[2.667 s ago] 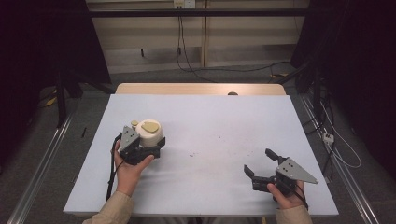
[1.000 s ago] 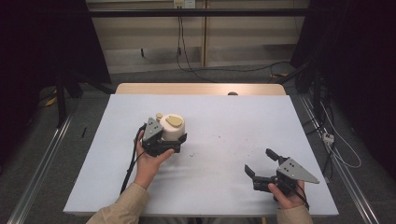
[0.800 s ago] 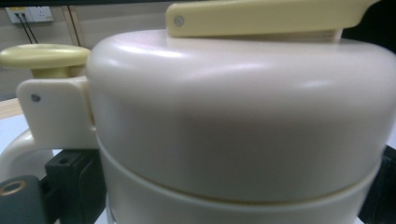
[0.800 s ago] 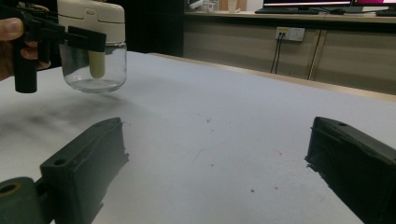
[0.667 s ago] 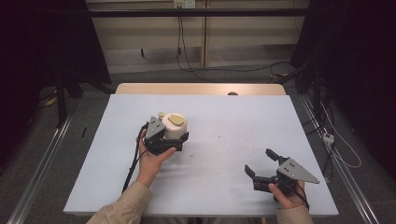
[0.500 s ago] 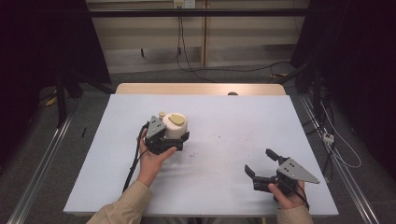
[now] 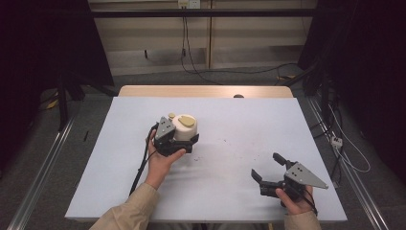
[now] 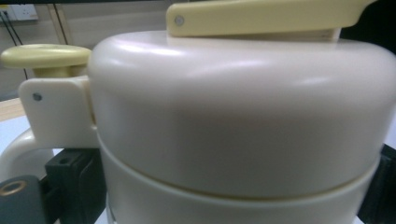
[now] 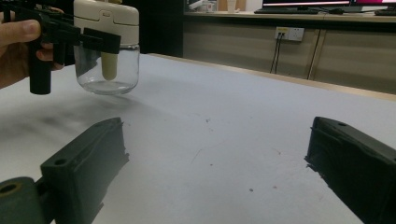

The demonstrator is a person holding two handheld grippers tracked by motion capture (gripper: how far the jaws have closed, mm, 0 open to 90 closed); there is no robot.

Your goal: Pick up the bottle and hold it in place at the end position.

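Looking down from the high view, we saw the cream-lidded glass jar (image 7: 184, 128) on the left-centre part of the white table (image 7: 230, 120), clamped at its lid by the left gripper (image 7: 178, 142). In the right gripper view the jar's clear glass base (image 9: 106, 70) appeared to hang just above the tabletop, its shadow lying beneath it, though we could not be sure of the gap. In the left gripper view we found the cream lid (image 8: 243, 112) pressed close between the black jaws, a pale yellow lever (image 8: 266, 16) across its top and a round yellow knob (image 8: 45, 56) off to one side. The left hand (image 7: 162, 160) gripped the tool from behind the jar. Well apart, near the table's front right corner, we saw the right gripper (image 7: 269, 168) resting low over the surface, its jaws spread wide with nothing between them. Small dark specks (image 7: 225, 142) dotted the table between the two grippers.
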